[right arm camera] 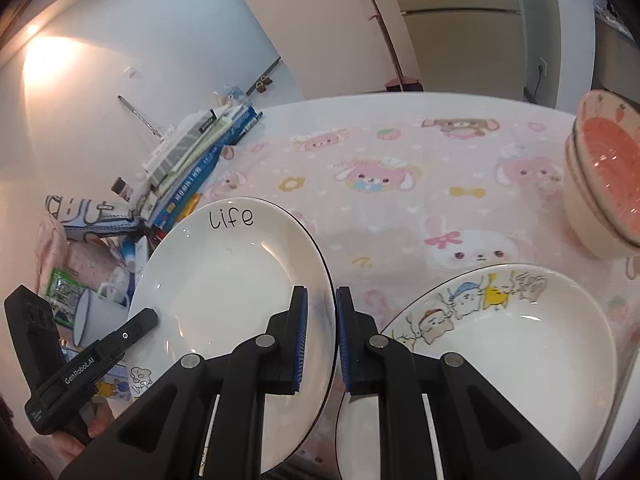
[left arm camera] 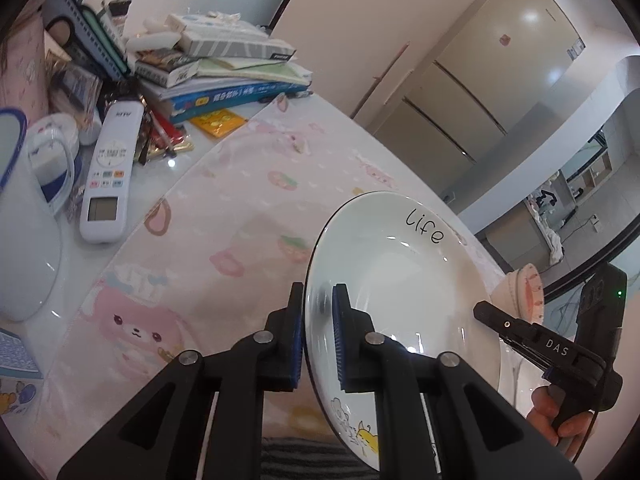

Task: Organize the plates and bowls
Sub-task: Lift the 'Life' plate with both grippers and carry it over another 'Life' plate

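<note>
A white deep plate (left arm camera: 400, 280) with "Life" written on it hangs tilted above the pink cartoon tablecloth (left arm camera: 224, 216). My left gripper (left arm camera: 318, 292) is shut on its left rim. In the right wrist view my right gripper (right arm camera: 322, 296) is shut on the opposite rim of the same plate (right arm camera: 232, 280). Each gripper shows in the other's view: the right gripper (left arm camera: 484, 310) and the left gripper (right arm camera: 150, 316) at the plate's edges. A second white plate (right arm camera: 520, 340) with cartoon animals lies on the cloth at the right. Stacked pink bowls (right arm camera: 600, 184) stand beyond it.
A pile of books (left arm camera: 224, 76) and clutter fills the table's far left. A white remote control (left arm camera: 110, 176) and a white enamel mug (left arm camera: 24, 220) lie beside it. A fridge (left arm camera: 492, 80) stands behind the table. A person's hand (left arm camera: 556, 420) holds the right gripper's handle.
</note>
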`<action>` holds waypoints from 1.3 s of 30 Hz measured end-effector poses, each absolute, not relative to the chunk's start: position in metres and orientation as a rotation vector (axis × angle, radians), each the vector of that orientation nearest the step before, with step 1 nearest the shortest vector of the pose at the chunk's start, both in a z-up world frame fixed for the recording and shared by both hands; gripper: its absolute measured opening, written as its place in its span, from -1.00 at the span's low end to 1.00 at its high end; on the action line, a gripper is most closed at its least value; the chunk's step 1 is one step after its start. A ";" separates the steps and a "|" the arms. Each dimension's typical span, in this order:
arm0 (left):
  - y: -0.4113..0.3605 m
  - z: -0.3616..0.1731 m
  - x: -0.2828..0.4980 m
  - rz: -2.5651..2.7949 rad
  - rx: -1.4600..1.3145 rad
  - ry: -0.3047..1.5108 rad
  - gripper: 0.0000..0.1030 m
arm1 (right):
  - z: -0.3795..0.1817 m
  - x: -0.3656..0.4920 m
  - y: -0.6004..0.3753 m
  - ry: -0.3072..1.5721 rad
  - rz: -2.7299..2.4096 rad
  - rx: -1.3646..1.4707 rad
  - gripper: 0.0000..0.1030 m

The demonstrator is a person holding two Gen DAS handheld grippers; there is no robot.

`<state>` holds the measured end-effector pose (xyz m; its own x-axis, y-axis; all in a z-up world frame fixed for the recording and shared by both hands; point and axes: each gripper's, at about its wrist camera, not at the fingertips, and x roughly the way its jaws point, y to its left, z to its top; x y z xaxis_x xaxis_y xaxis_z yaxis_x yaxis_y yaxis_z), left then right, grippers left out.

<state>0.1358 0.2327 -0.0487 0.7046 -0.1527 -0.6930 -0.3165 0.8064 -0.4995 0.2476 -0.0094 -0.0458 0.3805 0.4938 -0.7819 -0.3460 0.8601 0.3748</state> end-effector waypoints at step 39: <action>0.057 -0.034 0.187 -0.126 -0.446 0.914 -0.79 | -0.030 0.202 -0.203 0.986 0.261 0.357 -0.69</action>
